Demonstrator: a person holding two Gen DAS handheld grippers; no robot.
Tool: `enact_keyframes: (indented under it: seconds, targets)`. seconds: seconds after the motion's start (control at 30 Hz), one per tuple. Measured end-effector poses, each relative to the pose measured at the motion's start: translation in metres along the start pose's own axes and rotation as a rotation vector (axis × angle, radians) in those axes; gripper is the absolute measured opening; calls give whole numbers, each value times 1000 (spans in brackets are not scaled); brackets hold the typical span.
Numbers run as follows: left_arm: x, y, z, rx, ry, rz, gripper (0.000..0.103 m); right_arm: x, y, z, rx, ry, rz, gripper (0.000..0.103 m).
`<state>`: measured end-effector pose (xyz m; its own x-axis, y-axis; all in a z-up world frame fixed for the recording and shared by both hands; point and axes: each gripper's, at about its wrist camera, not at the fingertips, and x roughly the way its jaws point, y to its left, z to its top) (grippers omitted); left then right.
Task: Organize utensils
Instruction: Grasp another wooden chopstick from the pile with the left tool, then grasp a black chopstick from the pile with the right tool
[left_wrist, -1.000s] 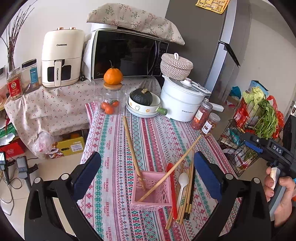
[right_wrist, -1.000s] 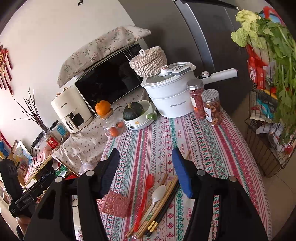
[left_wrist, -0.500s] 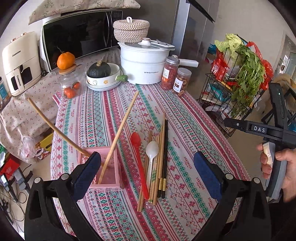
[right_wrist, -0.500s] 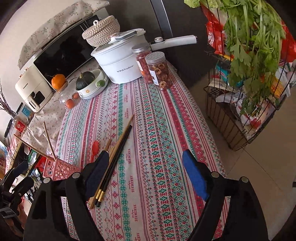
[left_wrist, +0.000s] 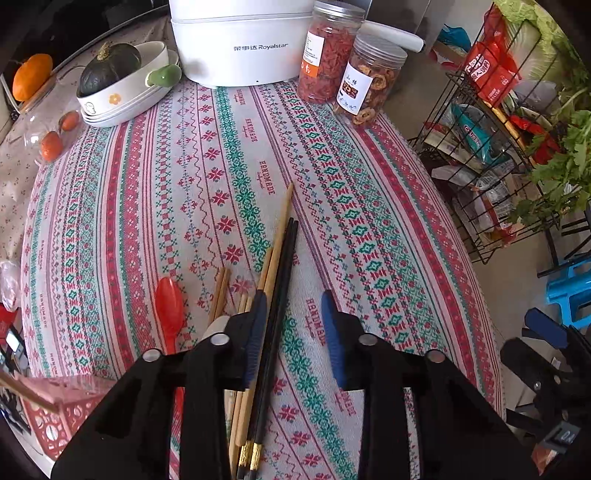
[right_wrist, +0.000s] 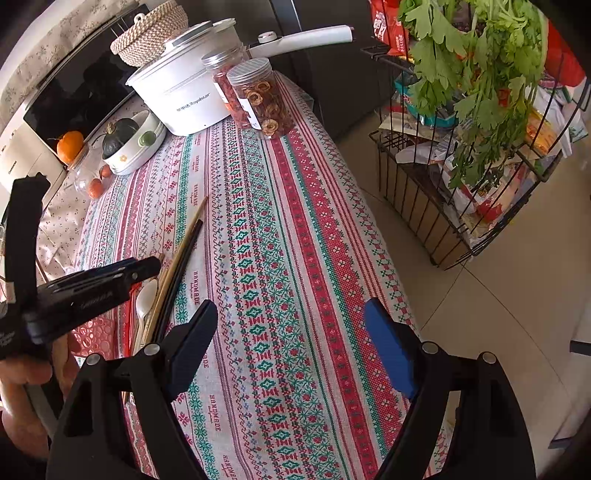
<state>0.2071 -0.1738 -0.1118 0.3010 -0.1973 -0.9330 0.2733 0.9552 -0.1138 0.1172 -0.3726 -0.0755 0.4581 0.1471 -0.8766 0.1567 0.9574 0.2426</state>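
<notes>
With jaws parted, the left gripper (left_wrist: 293, 332) straddles the black chopsticks (left_wrist: 280, 295) lying on the worktop (left_wrist: 369, 229), and closing may snag neighbouring bamboo chopsticks (left_wrist: 275, 254); the right gripper (right_wrist: 291, 347) hangs open, empty.
</notes>
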Motion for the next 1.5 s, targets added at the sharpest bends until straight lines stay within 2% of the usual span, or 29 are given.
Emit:
enact_keyframes:
  seconds: [0.13, 0.3, 0.43, 0.7, 0.83, 1.03, 1.37, 1.5]
  targets:
    - [29, 5, 28, -35, 9, 34, 9, 3, -1, 5, -2, 5, 15, 80]
    - [54, 5, 48, -44, 44, 68, 9, 11, -4, 9, -3, 19, 11, 80]
    - [65, 8, 54, -61, 63, 47, 9, 14, -6, 11, 5, 32, 20, 80]
    - [64, 4, 42, -59, 68, 74, 7, 9, -2, 10, -3, 15, 10, 80]
    - [36, 1, 30, -31, 21, 33, 5, 8, -1, 9, -8, 10, -3, 80]
    - [-34, 0, -6, 32, -86, -33, 5, 7, 5, 9, 0, 4, 0, 80]
    - [-154, 31, -85, 56, -278, -137, 5, 20, 51, -5, -111, 25, -8, 80]
    - [-191, 49, -114, 54, -374, -164, 5, 35, 65, -7, -124, 45, -5, 80]
